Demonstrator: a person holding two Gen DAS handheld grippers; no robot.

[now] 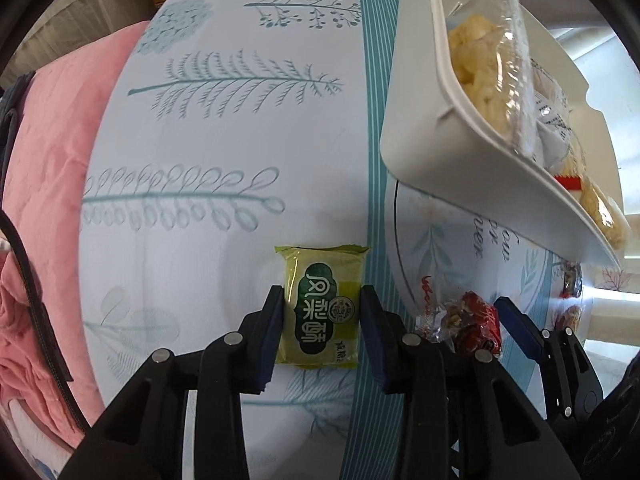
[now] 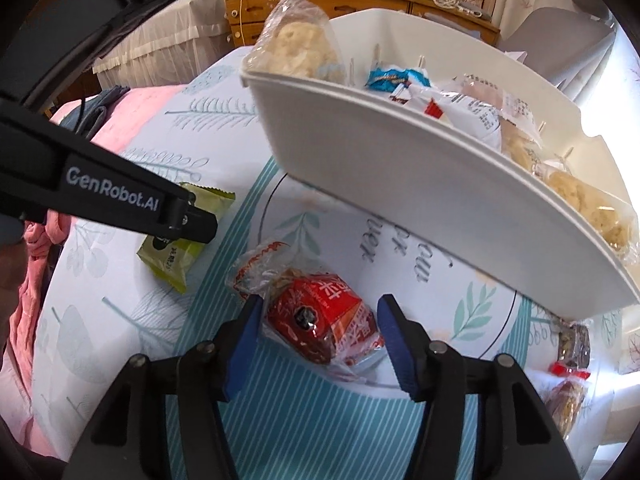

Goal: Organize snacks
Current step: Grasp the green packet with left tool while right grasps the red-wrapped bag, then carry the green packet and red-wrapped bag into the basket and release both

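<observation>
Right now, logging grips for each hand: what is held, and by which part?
The left gripper is shut on the green snack packet across its long sides. The right gripper straddles the red snack packet, pads not touching.

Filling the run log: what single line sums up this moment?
left gripper: shut on green foil snack packet | right gripper: open around red snack packet | white plastic bin: part-filled

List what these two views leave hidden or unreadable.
- Left wrist view: the green snack's side edges, behind the left gripper's pads.
- Right wrist view: the tablecloth print's words, partly covered by the white bin.
- Right wrist view: wrapped snacks at right, cut off by the edge.
</observation>
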